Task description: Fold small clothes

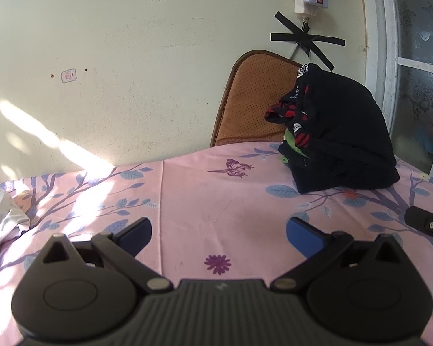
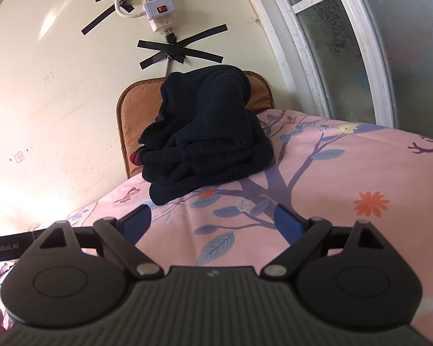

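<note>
A pile of dark folded clothes (image 1: 340, 141) with red, white and green bits at its left side sits at the far right of the pink floral bedsheet (image 1: 205, 190). It also shows in the right wrist view (image 2: 207, 141), straight ahead. My left gripper (image 1: 218, 230) is open and empty over the bare sheet, left of and nearer than the pile. My right gripper (image 2: 213, 222) is open and empty, just short of the pile. A white garment (image 1: 3, 216) lies at the left edge of the left wrist view.
An orange cushion (image 1: 254, 98) leans on the wall behind the pile. A power strip (image 2: 156, 3) with taped cable hangs on the wall. A window frame (image 2: 326, 57) stands at the right. The right gripper's body (image 1: 427, 225) shows at the right edge.
</note>
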{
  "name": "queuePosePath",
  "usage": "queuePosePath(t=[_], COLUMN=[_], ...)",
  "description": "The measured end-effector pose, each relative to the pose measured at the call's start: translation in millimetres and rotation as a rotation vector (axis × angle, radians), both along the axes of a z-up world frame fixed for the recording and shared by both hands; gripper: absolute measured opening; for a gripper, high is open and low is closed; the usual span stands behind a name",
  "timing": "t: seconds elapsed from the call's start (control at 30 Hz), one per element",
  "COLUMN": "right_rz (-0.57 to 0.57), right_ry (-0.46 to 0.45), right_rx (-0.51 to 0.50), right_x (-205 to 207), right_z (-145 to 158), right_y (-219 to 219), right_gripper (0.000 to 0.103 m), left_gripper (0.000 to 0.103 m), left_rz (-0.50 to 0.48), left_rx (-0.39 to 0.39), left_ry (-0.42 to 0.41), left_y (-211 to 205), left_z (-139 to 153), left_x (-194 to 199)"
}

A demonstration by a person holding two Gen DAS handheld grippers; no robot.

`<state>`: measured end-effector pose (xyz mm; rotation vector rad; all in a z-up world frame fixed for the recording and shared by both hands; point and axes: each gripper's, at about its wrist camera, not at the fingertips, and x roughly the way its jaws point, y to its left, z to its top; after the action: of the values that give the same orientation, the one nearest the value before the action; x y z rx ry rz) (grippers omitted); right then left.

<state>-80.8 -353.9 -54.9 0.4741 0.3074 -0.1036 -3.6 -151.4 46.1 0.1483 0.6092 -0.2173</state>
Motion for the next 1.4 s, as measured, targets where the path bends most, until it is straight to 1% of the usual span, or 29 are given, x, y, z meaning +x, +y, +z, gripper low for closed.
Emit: queuePosePath(t=[0.1,0.43,0.9,1.4], right_rz=[0.0,0.002,0.002,0.003], right_ry=[0.0,0.0,-0.001,-0.002], right_rx=[0.0,0.0,0.001,0.002], right_x=[0,0,0,0], right_z=[0,0,0,0], right_y=[0,-1,0,-1], right_gripper=[0.094,0.094,0.094,0.094], left_gripper=[0.103,0.103,0.103,0.103], left_rz=[-0.008,-0.007,-0.023,-0.036], left_rx=[-0.007,0.015,0.043,0.069], left_ry=[0.03,0.061,0.089,0.1], left_y=[1,-1,-3,-7], left_z=[-3,-7,-12,-15], left_x=[2,5,7,7])
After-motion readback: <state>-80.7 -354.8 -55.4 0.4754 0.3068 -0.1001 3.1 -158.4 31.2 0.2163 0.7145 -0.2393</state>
